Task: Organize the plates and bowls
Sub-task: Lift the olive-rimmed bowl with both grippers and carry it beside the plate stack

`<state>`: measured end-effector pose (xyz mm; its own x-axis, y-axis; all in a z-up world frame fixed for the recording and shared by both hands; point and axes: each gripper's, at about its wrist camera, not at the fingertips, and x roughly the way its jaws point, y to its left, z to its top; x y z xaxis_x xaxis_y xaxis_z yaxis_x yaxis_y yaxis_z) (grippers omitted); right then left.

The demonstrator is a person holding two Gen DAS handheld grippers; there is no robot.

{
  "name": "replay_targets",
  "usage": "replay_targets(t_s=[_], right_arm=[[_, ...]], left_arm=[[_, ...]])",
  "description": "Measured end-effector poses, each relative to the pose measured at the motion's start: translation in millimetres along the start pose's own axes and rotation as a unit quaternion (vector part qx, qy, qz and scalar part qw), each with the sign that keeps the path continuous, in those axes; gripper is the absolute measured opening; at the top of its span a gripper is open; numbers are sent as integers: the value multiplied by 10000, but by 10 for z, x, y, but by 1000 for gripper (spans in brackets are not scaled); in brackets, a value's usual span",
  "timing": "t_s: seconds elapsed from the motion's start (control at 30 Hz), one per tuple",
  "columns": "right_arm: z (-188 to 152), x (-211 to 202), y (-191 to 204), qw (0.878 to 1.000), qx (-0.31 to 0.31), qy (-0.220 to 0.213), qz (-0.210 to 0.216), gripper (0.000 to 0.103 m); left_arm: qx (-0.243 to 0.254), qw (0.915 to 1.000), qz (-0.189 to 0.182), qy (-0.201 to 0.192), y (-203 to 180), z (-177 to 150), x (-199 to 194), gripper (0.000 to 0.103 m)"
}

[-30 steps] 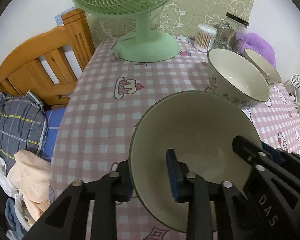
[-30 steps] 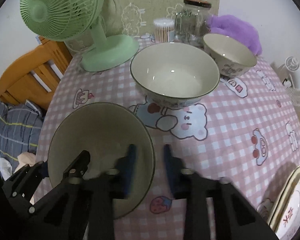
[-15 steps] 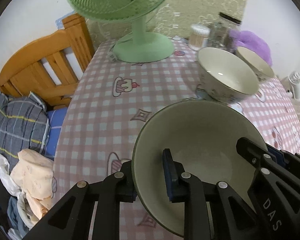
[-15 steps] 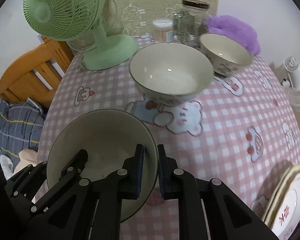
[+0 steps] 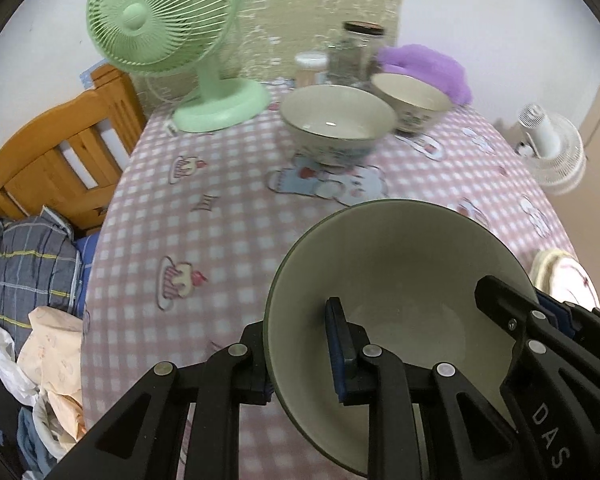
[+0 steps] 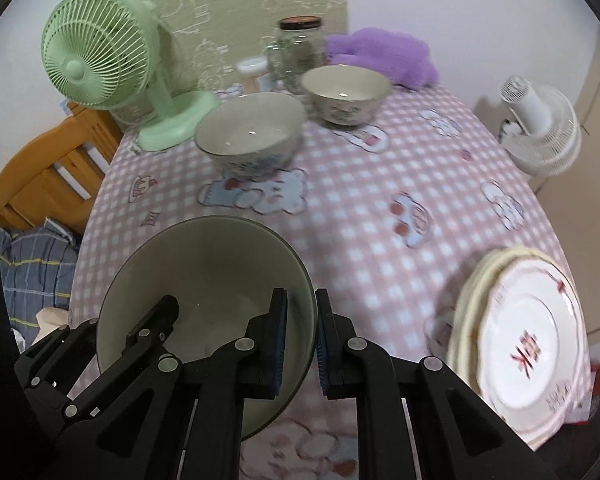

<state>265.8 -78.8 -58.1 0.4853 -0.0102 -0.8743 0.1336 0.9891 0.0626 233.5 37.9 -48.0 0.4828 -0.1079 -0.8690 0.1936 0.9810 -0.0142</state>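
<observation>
Desk [image 6: 380, 240] under pink checked cloth. Green fan [image 6: 100, 52] at far left corner. Plate stack [image 6: 528, 332] near right edge. Two patterned bowls [image 6: 248, 136] [image 6: 346, 92] rest far side. Third bowl [image 5: 400, 272] above near edge: left gripper [image 5: 300, 354] fingers clamp its left rim, right gripper [image 6: 302, 336] fingers clamp its right rim.

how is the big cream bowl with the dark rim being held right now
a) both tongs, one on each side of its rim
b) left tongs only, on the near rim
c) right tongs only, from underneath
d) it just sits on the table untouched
a, the left tongs clamp one side of the big cream bowl with the dark rim and the right tongs pinch its opposite side.
</observation>
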Motion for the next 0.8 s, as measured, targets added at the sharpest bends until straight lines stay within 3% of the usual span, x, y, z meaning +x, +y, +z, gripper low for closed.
replay_targets(t_s=[0.4, 0.8], right_arm=[[-317, -261, -662, 9999, -74, 93, -34, 16], [-621, -16, -922, 9952, -522, 739, 376, 16]], left_arm=[[209, 9994, -48, 282, -687, -433, -142, 19], [-329, 9965, 391, 662, -880, -791, -24, 19]])
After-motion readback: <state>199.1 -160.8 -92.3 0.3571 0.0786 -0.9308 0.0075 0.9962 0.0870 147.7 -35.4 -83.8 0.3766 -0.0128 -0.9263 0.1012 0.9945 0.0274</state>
